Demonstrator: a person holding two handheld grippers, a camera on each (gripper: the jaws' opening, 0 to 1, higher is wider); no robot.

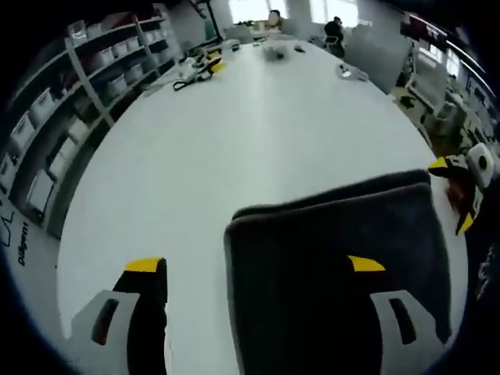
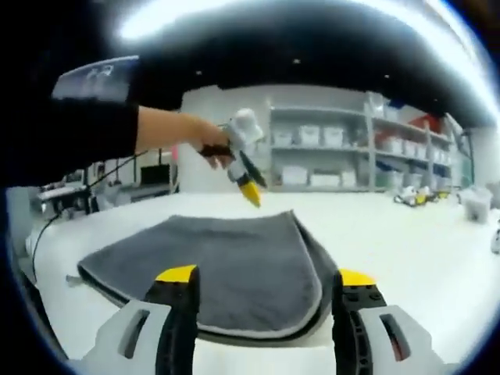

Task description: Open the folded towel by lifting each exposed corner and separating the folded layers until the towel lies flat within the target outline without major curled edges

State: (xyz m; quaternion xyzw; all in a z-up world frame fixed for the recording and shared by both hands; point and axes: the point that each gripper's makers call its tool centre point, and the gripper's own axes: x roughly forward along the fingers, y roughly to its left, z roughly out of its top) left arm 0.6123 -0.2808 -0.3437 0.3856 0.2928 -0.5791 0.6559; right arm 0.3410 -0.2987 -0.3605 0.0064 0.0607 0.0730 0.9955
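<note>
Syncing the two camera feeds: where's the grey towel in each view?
Left gripper view: grey towel lower right, between the open jaws, on the white table.
Right gripper view: towel centre-low, just beyond the open jaws.
Shared landmark: the shelving with white bins.

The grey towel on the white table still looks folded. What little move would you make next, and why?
Probably lower the open right tool onto the near rounded corner of the folded grey terry towel and pinch its top layer: two stacked edges show there, and the left tool hovers above the far edge.
</note>
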